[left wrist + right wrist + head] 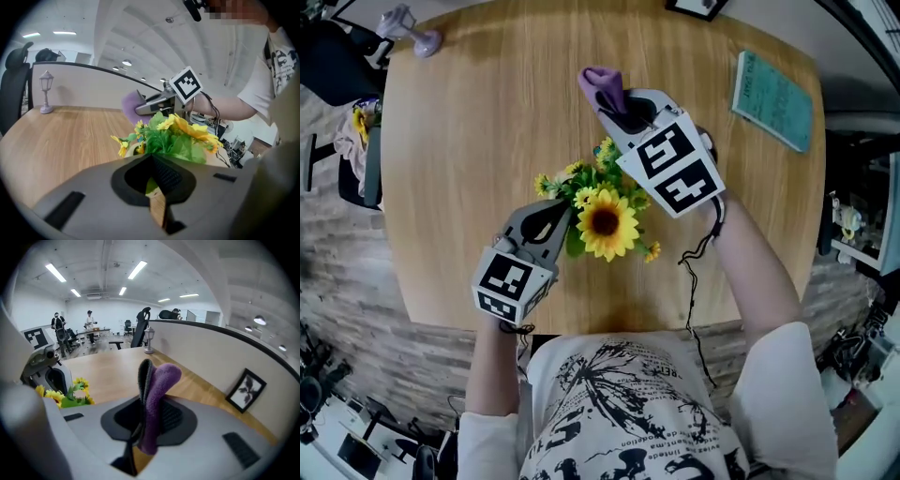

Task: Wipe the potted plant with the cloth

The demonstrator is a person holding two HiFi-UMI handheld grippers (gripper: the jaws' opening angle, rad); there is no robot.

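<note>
Centrally on the round wooden counter (459, 141), somewhat nearer the person's edge, stands the potted plant (604, 221), a bunch of green leaves with one large sunflower and several small yellow blooms. From the left gripper view the plant (174, 138) fills the space just ahead of the left tongs (157, 190), whose jaws are clenched together, a scrap of green leaf showing just past their tips. Seen from the head view, the left tongs (563, 215) point at the plant from its lower left, their tips at the edge of the leaves.

Above and to the right, the right tongs (615, 105) are clamped on the cloth (604, 86), a purple fleecy piece that sticks out beyond the tips and points away from the person. The right gripper view shows the cloth (157, 397) standing up from between the jaws of the right tongs (144, 430), folded with a darker side against the purple, while the plant (65, 397) sits low at the left of that view. That gripper's marker cube overlaps the plant's upper right side in the head view.

Farther out on the counter lie a teal book (774, 99) at the right edge, a small lavender lamp ornament (408, 28) at the far left, and a black picture frame (698, 7) at the far edge. A black cable (695, 281) trails from the right hand. Office chairs and people are visible beyond the partition in the right gripper view.
</note>
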